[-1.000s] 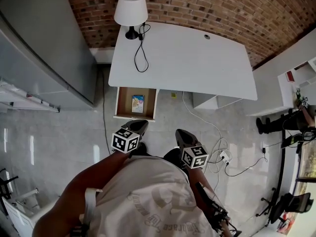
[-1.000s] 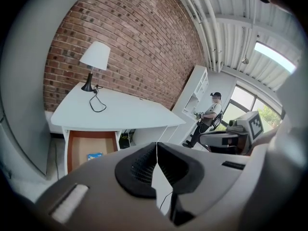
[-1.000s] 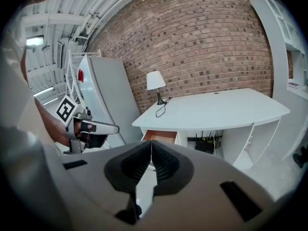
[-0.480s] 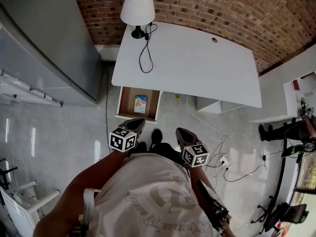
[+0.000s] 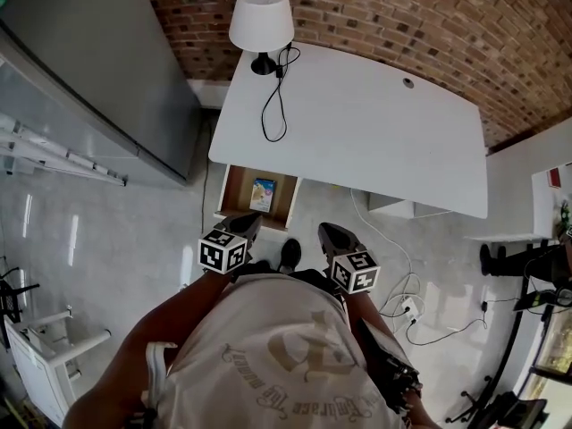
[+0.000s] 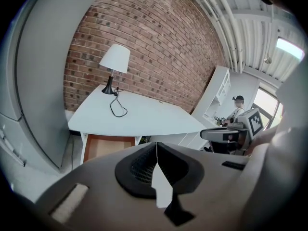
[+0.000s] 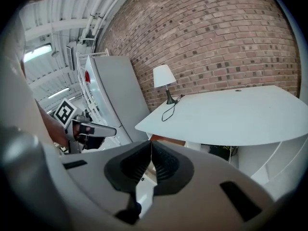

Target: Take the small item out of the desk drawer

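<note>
In the head view the wooden drawer (image 5: 241,190) stands pulled open under the front left of the white desk (image 5: 357,123). A small colourful item (image 5: 262,195) lies flat inside it. My left gripper (image 5: 248,225) hovers just in front of the drawer's front edge, shut and empty. My right gripper (image 5: 330,233) is level with it to the right, over the floor, also shut and empty. In the left gripper view the jaws (image 6: 156,150) meet, with the drawer (image 6: 107,145) ahead and below. The right gripper view shows its jaws (image 7: 150,150) touching, and the desk (image 7: 231,119) ahead.
A white lamp (image 5: 261,18) with a black cord (image 5: 273,105) stands at the desk's back left. A grey cabinet (image 5: 98,70) rises at the left. Cables and a power strip (image 5: 407,309) lie on the floor at the right. A brick wall (image 5: 429,16) backs the desk.
The desk and open drawer have drawn nearer in the head view, and both grippers now sit closer to the drawer front. A shoe has come into view between them. Jaws stay shut.
</note>
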The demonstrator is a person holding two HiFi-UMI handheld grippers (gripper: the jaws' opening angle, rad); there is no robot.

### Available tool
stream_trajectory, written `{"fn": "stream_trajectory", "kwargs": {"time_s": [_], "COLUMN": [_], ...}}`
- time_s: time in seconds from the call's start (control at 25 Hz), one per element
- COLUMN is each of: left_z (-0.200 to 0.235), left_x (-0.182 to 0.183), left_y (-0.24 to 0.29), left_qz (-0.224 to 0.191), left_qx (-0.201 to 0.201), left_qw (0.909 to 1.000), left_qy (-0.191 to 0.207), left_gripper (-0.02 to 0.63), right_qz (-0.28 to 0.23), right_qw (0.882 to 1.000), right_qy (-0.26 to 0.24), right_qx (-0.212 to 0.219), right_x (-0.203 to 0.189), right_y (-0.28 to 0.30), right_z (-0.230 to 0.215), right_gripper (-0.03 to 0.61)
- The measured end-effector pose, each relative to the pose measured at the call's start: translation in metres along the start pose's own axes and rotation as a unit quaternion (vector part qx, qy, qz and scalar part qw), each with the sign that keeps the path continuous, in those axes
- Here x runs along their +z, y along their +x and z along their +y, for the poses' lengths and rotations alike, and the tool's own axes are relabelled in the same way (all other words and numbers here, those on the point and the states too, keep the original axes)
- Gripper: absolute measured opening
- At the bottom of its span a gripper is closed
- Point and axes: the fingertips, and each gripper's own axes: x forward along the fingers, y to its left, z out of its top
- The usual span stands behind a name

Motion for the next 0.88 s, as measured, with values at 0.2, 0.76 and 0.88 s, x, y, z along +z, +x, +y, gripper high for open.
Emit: {"fn": "stream_trajectory", "kwargs": {"time_s": [0.2,0.76,0.88], "left_z": [0.012,0.033,0.037], "left_x": [0.008,0.023,0.017], "left_y": [0.016,0.044,0.048], "left_qz": [0.006,0.017,0.026], "left_qx": [0.023,0.083,0.094], "left_qw": [0.9997,0.9962,0.9948], "left_qy": [-0.004,-0.020,-0.028], "left_gripper": [0.006,0.006,0.006], "right_qz": [0.009,0.048,0.061], "right_qw": [1.000,0.993,0.991], "right_qy": [-0.001,-0.026,-0.024], "right_qx": [0.023,0.104,0.120], "right_x": [0.005,0.013,0.005], "right_y": [0.023,0.073,0.079], "right_z": [-0.020,-0.041,-0.042], "right_gripper": [0.006,0.006,0.006]}}
